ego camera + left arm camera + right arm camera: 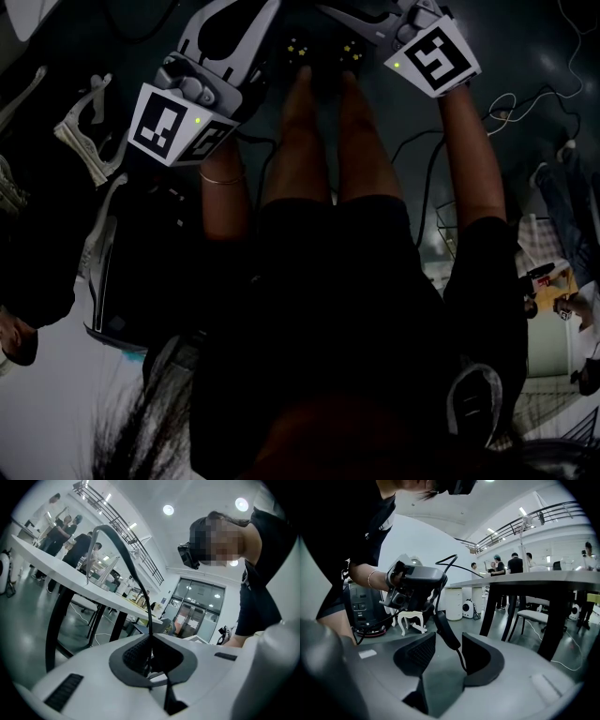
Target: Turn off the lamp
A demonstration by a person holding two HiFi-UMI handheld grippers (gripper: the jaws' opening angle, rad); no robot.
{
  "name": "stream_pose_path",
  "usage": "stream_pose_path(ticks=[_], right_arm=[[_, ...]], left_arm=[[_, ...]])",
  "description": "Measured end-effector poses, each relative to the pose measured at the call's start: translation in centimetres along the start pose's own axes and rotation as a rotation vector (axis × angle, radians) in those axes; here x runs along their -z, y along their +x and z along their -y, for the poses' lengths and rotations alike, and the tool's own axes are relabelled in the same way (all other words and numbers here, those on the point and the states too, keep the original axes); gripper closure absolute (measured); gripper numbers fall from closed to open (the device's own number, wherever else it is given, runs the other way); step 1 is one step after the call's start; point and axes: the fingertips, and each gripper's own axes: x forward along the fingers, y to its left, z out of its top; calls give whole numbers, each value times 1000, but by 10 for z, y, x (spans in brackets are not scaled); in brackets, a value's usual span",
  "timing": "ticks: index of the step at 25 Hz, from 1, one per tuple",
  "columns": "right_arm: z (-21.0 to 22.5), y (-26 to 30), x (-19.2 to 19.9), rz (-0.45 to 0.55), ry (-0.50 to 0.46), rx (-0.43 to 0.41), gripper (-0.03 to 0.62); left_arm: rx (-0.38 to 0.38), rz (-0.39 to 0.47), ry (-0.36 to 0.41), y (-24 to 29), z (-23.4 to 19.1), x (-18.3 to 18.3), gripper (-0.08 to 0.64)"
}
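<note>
The lamp itself showed in no view; what showed of it was its cord (148, 606) and the switch (446, 632) set in that cord. The switch hung tilted between the jaws of your right gripper (448, 654), which stood released, neither pad pressing on it. Just beyond the switch, your left gripper (151, 657) was clenched on the cord.

The risk, as I judge it, lay in the squeeze. The switch hung loose on a thin cord, so the pads could meet its body rather than its button, or it could twist and slip out sideways. The left grip was on a very thin cord, which might slide through if you pulled; a hard tug could also drag the unseen lamp.

Beyond the switch ran a glossy grey floor (511, 625). A dark table (525, 577) stood to the right of the switch and a white stool (411, 618) to its left; people (515, 564) stood well behind it in a bright hall.
</note>
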Motion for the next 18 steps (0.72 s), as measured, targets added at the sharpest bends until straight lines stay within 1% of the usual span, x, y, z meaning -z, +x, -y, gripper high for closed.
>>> stream_pose_path(ticks=[3,10,14,16,18], right_arm=[[2,-1,2,1,7,7,445],[6,-10,2,33,63,38,445],[11,-16,6,38,74,58,449],[12,-19,6,49,79,65,475],[13,-22,5,61,85,76,528]], left_arm=[[1,-3,-11,2,-3,4,538],[-10,-52,27,8,-8,20,538],[-14,-74,42,14,-13,30,538],[-17,-85,52,16,-15,35,537],[-19,-99,62,19,-19,42,538]])
